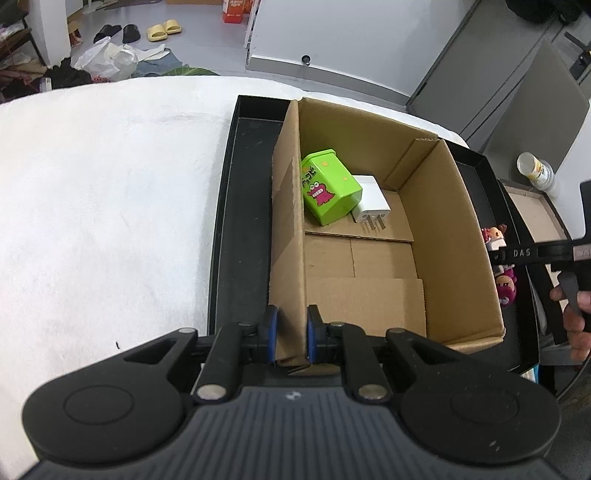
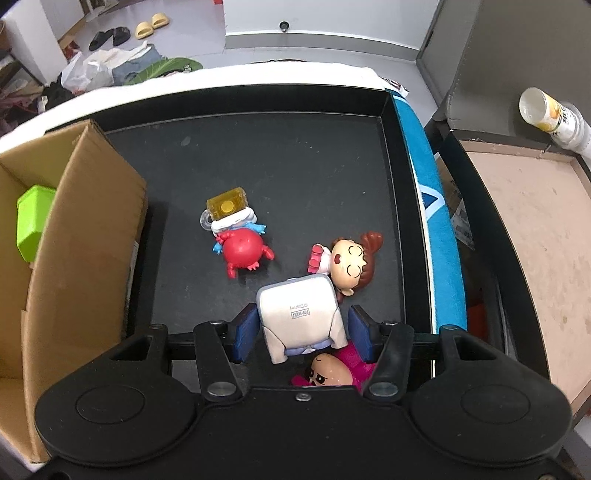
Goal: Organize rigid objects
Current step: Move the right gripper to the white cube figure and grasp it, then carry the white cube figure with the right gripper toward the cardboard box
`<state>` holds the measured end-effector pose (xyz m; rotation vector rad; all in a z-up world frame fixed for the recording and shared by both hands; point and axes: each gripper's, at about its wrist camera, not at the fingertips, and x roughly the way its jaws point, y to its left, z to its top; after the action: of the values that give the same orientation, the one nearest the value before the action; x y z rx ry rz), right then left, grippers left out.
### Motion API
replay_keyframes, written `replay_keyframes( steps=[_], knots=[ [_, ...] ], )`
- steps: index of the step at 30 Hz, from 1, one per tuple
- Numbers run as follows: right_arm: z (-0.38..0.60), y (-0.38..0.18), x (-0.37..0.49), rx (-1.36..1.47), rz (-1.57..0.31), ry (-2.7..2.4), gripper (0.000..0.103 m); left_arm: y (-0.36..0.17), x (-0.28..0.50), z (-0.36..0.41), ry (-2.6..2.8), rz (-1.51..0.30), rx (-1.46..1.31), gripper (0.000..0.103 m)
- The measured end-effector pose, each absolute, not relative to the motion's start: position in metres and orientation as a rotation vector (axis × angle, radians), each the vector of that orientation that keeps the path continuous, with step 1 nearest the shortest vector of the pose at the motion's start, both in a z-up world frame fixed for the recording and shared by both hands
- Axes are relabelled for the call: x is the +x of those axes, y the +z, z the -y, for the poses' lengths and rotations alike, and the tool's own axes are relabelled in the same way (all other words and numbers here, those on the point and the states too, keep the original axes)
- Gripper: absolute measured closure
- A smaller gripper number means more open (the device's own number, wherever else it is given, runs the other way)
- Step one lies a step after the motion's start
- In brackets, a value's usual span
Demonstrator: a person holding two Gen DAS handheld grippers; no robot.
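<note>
- Left wrist view: cluttered room behind, slippers (image 1: pixel 162 30) and bags on a grey floor; a white cloth-covered table (image 1: pixel 103 192) in front, with a black tray (image 1: pixel 240 229) on it.
- A cardboard box (image 1: pixel 443 229) sits inside the tray, open at the top.
- Left gripper (image 1: pixel 291 334) is clamped on the box's near-left wall, blue pads on either side of the cardboard, jaws nearly together. Likely there to steady the box while the other hand loads it.
- Already in the box, far-left corner: green toy block (image 1: pixel 328 188) lying tilted, white plug adapter (image 1: pixel 371 201) touching it, prongs toward the camera. Rest of the box floor is bare.
- Right edge: part of the other tool and a hand (image 1: pixel 576 325), figures just visible beyond the box wall.
- Right wrist view: same floor clutter at the top; the black tray fills the frame, the box at left, a blue-and-white item along the tray's right rim, and a cup (image 2: pixel 554 114) off to the right.
- Right gripper (image 2: pixel 301 332) straddles a white-based figure (image 2: pixel 299 314) lying base-up. Left pad looks touching or just beside it, right pad shows a gap, so not pinched yet, judging by that.
- Still loose in the tray: red figure (image 2: pixel 243 251) with yellow block (image 2: pixel 227 205) at its head, brown-haired doll (image 2: pixel 351 266) touching the white base, pink figure (image 2: pixel 332 373) under the gripper.
- Judgement: sorting is early, with two items boxed and four left.
</note>
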<state>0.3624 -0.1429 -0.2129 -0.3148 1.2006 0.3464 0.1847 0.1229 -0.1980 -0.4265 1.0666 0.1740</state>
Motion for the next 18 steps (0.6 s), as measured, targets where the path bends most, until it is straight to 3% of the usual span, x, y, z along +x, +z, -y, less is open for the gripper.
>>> replay_keyframes(
  steps=[4, 18],
  knots=[
    [0.144, -0.21, 0.36, -0.301, -1.196, 0.357, 0.058, -0.198, 0.183, -0.124, 0.172, -1.064, -0.43, 0.089],
    [0.146, -0.184, 0.334, -0.266, -1.165, 0.35, 0.059, -0.199, 0.179, -0.127, 0.178, -1.041, -0.457, 0.089]
  ],
)
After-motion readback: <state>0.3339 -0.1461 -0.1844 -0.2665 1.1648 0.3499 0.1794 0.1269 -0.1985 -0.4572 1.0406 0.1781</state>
